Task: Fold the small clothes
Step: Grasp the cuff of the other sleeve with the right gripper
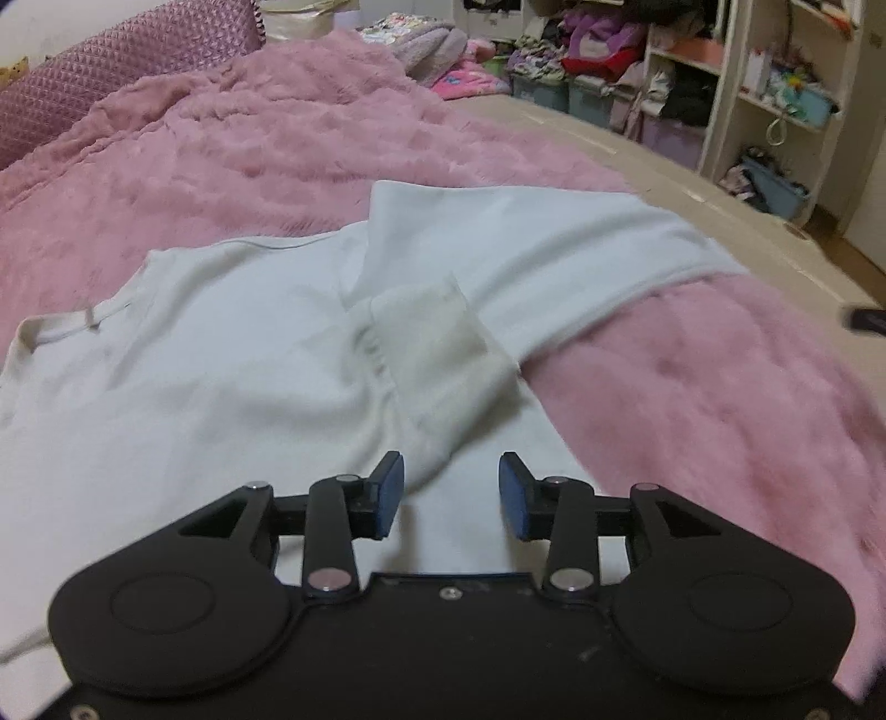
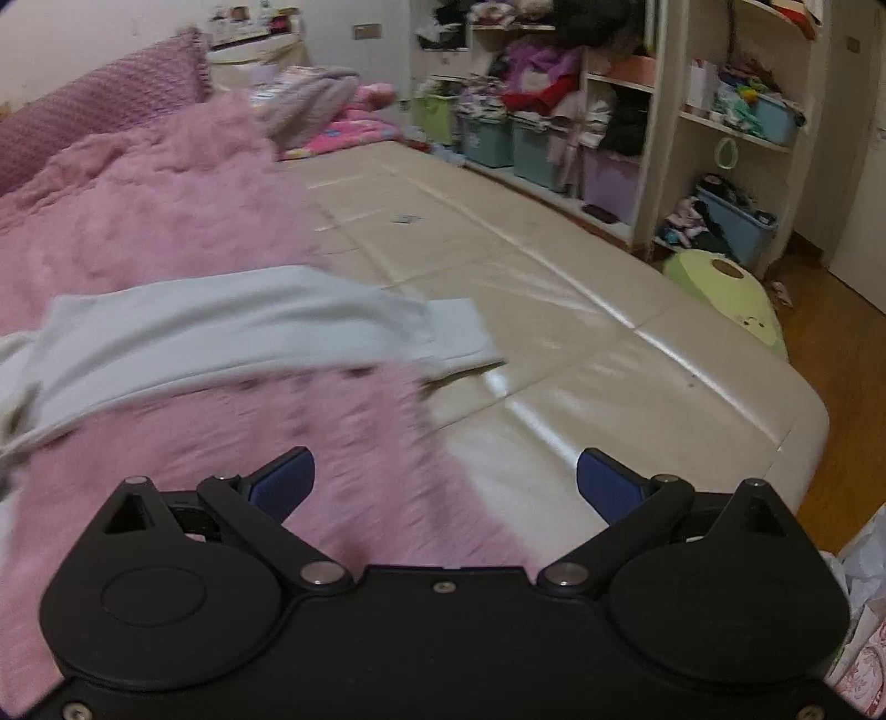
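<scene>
A white long-sleeved top (image 1: 238,343) lies spread on a pink fluffy blanket (image 1: 249,149). One sleeve is folded across its body, the ribbed cuff (image 1: 437,332) lying just ahead of my left gripper (image 1: 451,493). That gripper hovers low over the top, open, with nothing between its blue pads. In the right wrist view the other sleeve (image 2: 221,327) stretches to the right, its cuff (image 2: 459,327) reaching the cream mattress (image 2: 581,332). My right gripper (image 2: 446,482) is wide open above the blanket's edge, short of that sleeve.
Bare cream mattress lies to the right of the blanket (image 2: 166,221). A purple pillow (image 1: 127,61) and piled clothes (image 1: 437,50) sit at the far end. Shelves with storage bins (image 2: 742,221) line the right wall. A green plush (image 2: 725,293) lies on the wooden floor.
</scene>
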The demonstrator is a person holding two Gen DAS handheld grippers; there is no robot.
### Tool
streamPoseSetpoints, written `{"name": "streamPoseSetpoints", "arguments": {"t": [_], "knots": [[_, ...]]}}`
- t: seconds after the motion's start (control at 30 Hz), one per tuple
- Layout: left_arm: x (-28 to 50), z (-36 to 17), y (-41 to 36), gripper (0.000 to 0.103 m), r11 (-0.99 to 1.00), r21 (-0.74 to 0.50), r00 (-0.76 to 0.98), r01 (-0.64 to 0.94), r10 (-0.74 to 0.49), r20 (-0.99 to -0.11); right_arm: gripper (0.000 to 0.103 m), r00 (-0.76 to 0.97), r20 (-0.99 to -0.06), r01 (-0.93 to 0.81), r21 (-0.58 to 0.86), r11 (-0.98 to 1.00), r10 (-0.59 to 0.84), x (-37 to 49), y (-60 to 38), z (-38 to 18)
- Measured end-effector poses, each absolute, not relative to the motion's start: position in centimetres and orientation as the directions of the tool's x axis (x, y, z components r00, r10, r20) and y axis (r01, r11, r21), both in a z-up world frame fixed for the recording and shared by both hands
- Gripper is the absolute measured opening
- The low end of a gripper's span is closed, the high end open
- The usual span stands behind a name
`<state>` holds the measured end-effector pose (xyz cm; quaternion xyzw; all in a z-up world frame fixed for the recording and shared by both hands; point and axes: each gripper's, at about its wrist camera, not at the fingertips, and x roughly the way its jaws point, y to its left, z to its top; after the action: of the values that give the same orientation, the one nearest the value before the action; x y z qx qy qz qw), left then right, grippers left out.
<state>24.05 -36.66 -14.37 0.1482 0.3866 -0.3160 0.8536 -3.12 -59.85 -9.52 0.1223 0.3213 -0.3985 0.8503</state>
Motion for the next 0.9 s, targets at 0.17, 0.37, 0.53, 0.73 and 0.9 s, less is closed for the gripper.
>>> {"name": "streamPoseSetpoints", "arguments": {"t": [0.17,0.37,0.53,0.73,0.9], "knots": [[20.7,-12.9,-29.8,0.043,0.803,0.126,0.606,0.583,-0.326,-0.726,0.075,0.474,-0.681,0.821,0.112,0.56,-0.558,-3.0,-68.2,-12.1],[16.3,-12.5,-20.2,0.044,0.92,0.119,0.641,0.374,-0.164,-0.75,0.075,0.568,-0.695,0.803,0.349,0.483,-0.441,0.6,-73.6,-15.3],[13.5,-12.9,-14.6,0.045,0.947,0.223,0.634,0.23,0.029,-0.773,0.077,0.503,-0.737,0.858,0.368,0.357,-0.45,4.1,-75.7,-16.7],[14.9,-13.1,-10.1,0.046,0.968,0.247,0.621,0.044,0.167,-0.766,0.041,0.483,-0.707,0.875,0.368,0.315,-0.516,5.6,-76.3,-16.9],[17.4,-12.8,-8.0,0.048,0.956,0.291,0.635,-0.035,0.246,-0.733,0.008,0.538,-0.659,0.841,0.382,0.382,-0.525,5.2,-75.5,-15.1]]}}
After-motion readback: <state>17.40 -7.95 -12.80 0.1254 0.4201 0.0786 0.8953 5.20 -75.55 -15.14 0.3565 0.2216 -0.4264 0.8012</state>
